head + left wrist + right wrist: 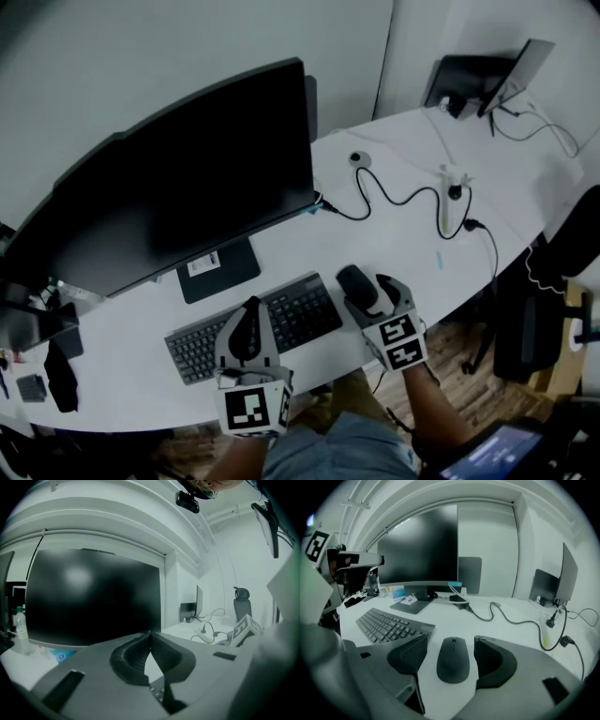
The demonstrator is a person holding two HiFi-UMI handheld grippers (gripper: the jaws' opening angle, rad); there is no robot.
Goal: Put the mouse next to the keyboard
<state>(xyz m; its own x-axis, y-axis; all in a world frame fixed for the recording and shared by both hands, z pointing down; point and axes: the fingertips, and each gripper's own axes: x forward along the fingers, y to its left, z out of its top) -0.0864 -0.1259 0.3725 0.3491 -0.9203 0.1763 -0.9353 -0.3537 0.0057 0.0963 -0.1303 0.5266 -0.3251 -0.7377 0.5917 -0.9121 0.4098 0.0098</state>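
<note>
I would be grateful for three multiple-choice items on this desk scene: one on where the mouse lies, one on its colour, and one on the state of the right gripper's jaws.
1. Where does the mouse lie relative to the keyboard?
A. On top of it
B. On the desk, to its right
C. Behind it

2. What colour is the mouse?
A. White
B. Black
C. Red

3. How do the jaws of the right gripper stand?
A. Shut together, empty
B. Clamped on the keyboard
C. Open, one on either side of the mouse

Answers:
1. B, as the head view shows it on the desk just off the keyboard's right end.
2. B, as it is dark against the white desk.
3. C, as bare desk shows between each jaw and the mouse.
</note>
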